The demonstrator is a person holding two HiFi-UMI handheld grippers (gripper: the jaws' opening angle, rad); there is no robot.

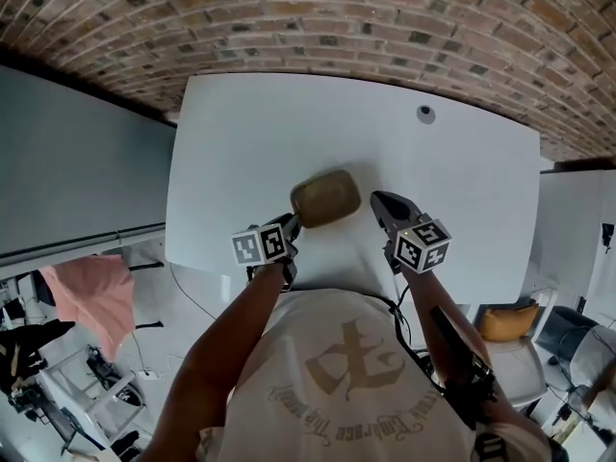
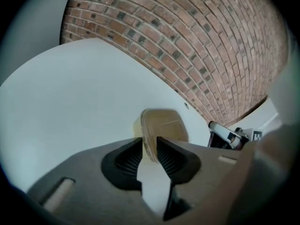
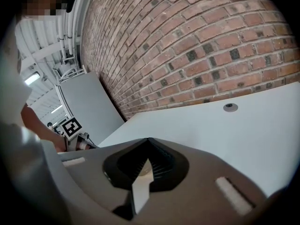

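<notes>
left tool (image 2: 150, 150) clenched on thin rim of tan box (image 1: 325, 198), a narrow pinch giving firm hold by near side. box by near edge of desk (image 1: 289, 123), mid-width; lifted or resting unclear. right tool (image 3: 148, 162) pressed together on nothing, just right of box, apart.

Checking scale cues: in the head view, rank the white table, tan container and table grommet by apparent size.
Largest to smallest:
1. white table
2. tan container
3. table grommet
None look alike.
</notes>
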